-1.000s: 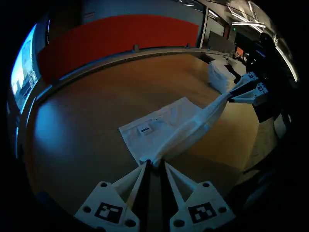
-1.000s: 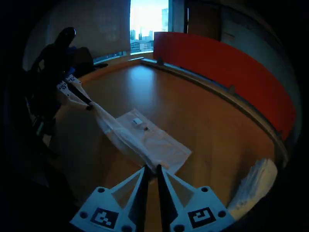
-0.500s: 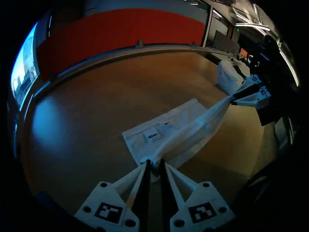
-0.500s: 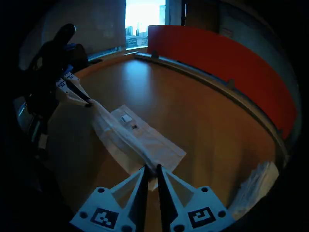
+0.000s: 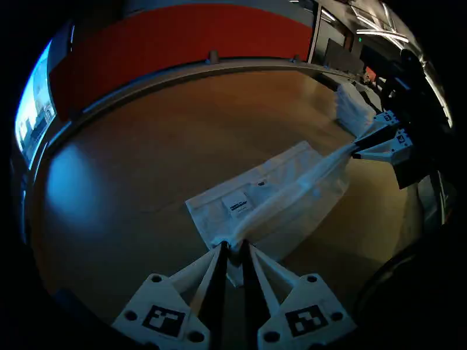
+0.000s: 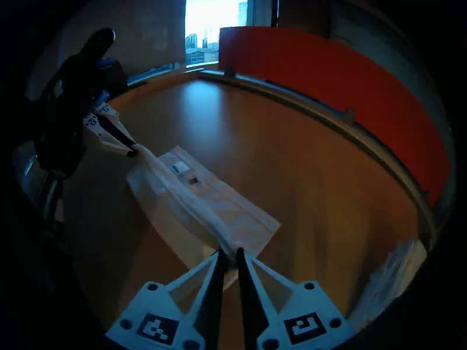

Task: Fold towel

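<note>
Two corners of the towel (image 5: 280,195) sit clamped in jaws.

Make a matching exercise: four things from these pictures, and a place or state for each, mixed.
1. white cloth towel
2. red wall panel
3. pile of white folded cloths
4. left gripper

A. shut on a towel corner
B. upright behind the brown wooden table
C. one edge lifted, the rest lying flat
D. resting on the table, apart from the towel

Pairs: 1-C, 2-B, 3-D, 4-A
</note>
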Action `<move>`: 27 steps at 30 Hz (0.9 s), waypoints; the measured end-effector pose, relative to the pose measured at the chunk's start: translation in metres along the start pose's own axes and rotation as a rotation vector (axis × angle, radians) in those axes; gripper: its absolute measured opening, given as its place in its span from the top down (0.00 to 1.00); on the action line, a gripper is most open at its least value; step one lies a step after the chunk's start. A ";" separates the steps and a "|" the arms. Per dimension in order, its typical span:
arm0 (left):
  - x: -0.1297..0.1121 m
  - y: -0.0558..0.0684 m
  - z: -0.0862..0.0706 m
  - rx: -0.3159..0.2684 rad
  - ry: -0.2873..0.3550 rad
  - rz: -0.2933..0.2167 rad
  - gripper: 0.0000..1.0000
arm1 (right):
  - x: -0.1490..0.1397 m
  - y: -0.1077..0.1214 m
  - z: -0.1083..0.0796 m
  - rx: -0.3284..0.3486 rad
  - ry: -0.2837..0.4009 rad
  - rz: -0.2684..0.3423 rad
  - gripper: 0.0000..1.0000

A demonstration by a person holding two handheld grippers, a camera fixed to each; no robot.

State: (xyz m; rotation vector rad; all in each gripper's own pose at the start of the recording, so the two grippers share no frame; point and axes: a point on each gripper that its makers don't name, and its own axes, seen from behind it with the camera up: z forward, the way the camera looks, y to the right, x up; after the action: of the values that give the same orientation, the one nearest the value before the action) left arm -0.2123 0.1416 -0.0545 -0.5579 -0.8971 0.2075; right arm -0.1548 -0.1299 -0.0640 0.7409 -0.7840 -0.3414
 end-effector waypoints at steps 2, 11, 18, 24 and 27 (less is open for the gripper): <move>-0.002 -0.001 0.006 0.003 -0.004 -0.003 0.83 | -0.003 0.002 0.005 -0.003 -0.004 0.009 0.84; -0.004 -0.011 0.027 0.029 0.002 0.002 0.79 | -0.014 0.009 0.022 -0.024 -0.026 0.034 0.83; 0.000 -0.025 0.038 0.068 0.013 0.020 0.70 | -0.017 0.018 0.032 -0.055 -0.038 0.050 0.73; 0.004 -0.031 0.045 0.089 0.015 0.044 0.67 | -0.015 0.030 0.038 -0.079 -0.040 0.060 0.59; 0.006 -0.035 0.046 0.103 0.017 0.056 0.67 | -0.013 0.035 0.040 -0.089 -0.040 0.057 0.51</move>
State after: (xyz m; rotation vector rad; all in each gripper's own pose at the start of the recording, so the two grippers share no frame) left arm -0.2465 0.1321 -0.0087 -0.4888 -0.8504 0.2977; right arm -0.1926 -0.1169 -0.0269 0.6292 -0.8209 -0.3385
